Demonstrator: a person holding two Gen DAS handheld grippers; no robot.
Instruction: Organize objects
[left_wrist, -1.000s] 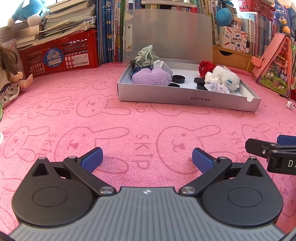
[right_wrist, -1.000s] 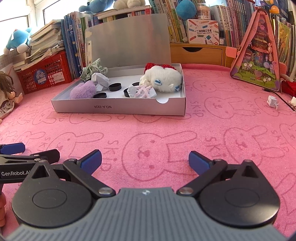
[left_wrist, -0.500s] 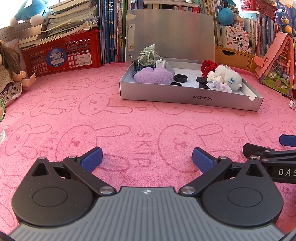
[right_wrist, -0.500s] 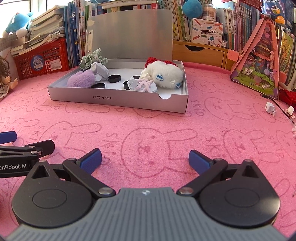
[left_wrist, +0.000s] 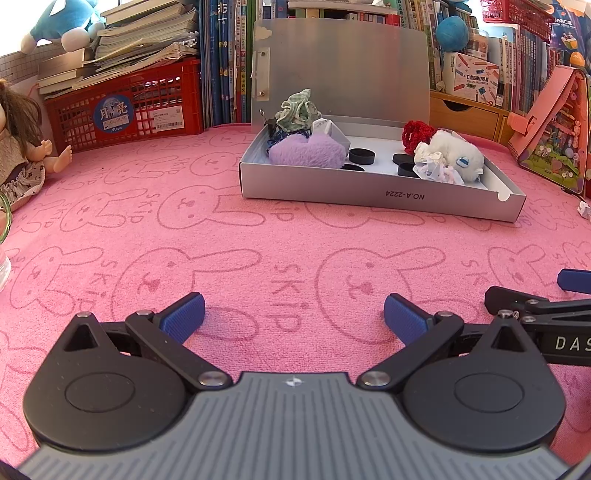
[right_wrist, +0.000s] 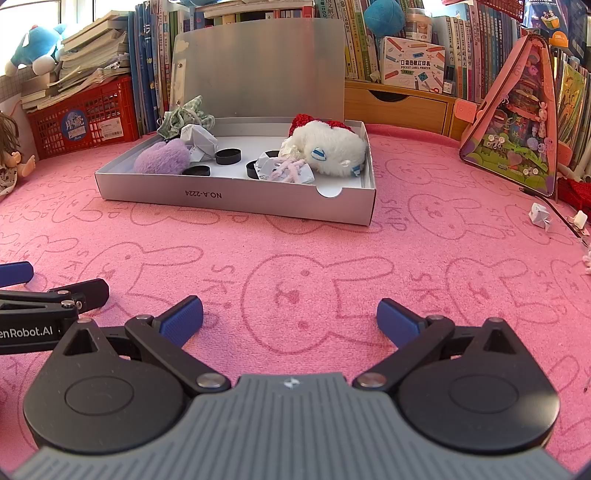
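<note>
The left gripper (left_wrist: 293, 314) and right gripper (right_wrist: 290, 312) both hang with fingers apart and empty, low over the pink rug (left_wrist: 221, 258). The box (right_wrist: 236, 199), lid up, already holds 2 soft toys and other bits; closing it or fetching the paper scrap (right_wrist: 539, 216) seems next. Bookshelves (right_wrist: 480, 55) stand behind.
</note>
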